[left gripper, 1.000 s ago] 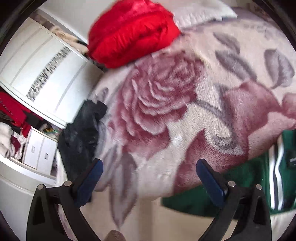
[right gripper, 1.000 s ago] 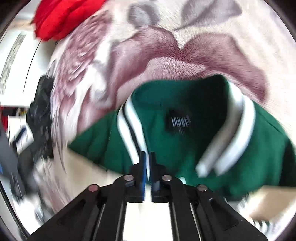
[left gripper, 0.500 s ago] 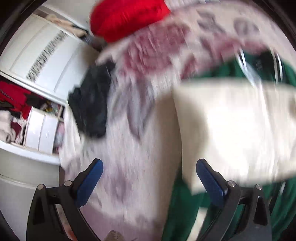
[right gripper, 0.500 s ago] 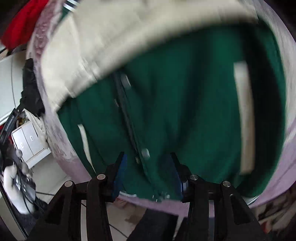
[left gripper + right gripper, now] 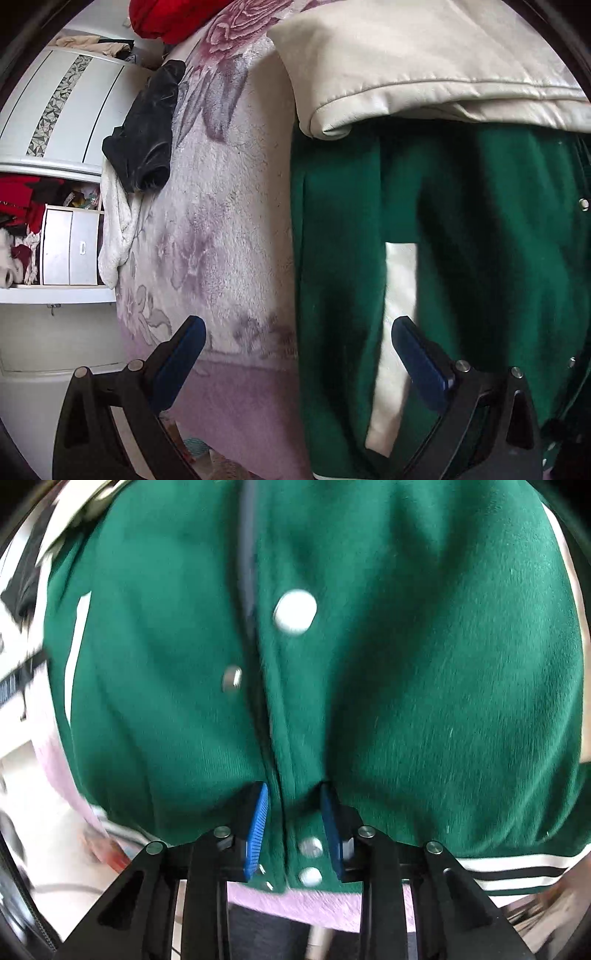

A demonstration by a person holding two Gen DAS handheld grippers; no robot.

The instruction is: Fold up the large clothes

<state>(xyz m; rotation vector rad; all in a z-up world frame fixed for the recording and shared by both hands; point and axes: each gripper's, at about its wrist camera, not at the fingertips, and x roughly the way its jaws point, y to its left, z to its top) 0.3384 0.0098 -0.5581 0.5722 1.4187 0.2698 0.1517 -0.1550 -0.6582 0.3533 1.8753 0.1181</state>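
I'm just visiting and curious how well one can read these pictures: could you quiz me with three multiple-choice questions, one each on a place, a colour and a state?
1. Where does the black garment lie?
A. on the floral blanket's edge
B. inside a drawer
C. on the jacket

2. What colour is the jacket body?
A. red
B. green
C. blue

3. How is the left gripper?
A. shut on cloth
B. open, holding nothing
C. out of view

Answers: 1 A, it drapes over the blanket's left edge; 2 B, green cloth fills the right wrist view; 3 B, its fingers stand wide apart.
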